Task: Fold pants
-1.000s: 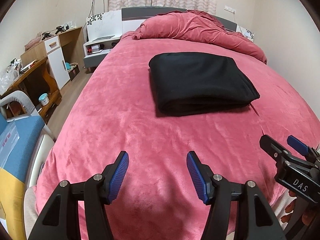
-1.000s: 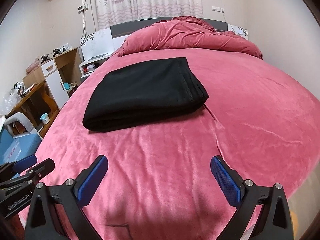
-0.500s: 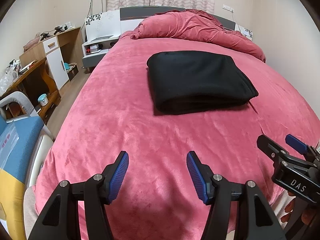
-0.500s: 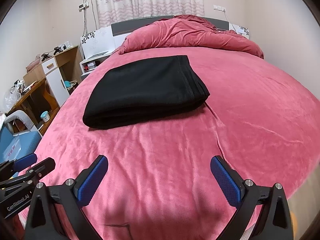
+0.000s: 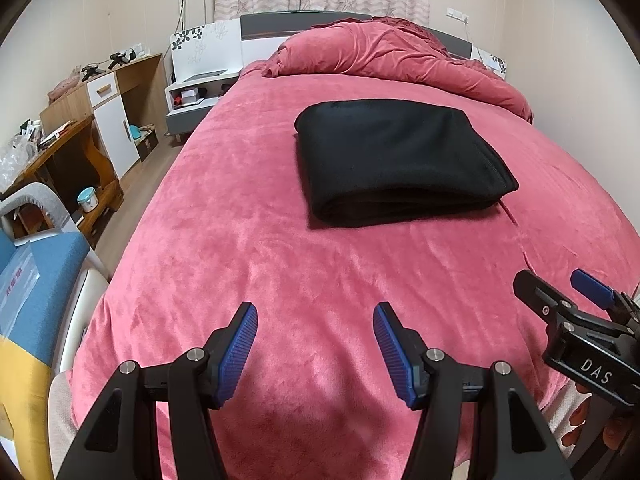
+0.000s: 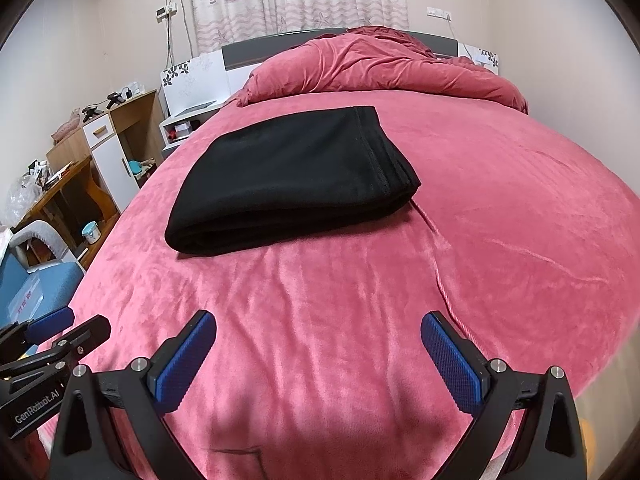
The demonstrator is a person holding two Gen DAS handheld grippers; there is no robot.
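Already the pants [image 5: 396, 160] are seen as a compact black rectangle of several stacked layers, lying flat in the middle of the bed [image 5: 280, 264], well apart from both grippers. The rounded fold is turned toward the near edge of the bed, while the stitched hem edges are gathered along the bundle's right side, as the right wrist view shows [image 6: 288, 176]. The long axis appears to run across the bed from left to right, slightly skewed so that the right near corner reaches closest to the viewer; with fisheye distortion this cannot be told exactly. The bundle is judged to be laid there because the plush red cover gives a broad, level place where the layers stay stacked, so the folding looks finished or nearly so.

Behind the pants, at the far end, a crumpled red duvet [image 5: 392, 60] is heaped against the headboard [image 5: 280, 28], not touching the bundle.

The left gripper [image 5: 316, 340] is held over the near part of the bed, its blue pads spread wide with nothing between them. The right gripper [image 6: 320, 356] is likewise released, its jaws parted over bare cover. Both are angled downward toward the bed, clear of the cloth, which is read as a withdrawn, resting posture.

To the left, a wooden desk [image 5: 60, 152] and a cabinet [image 5: 116, 112] are ranged along the wall.
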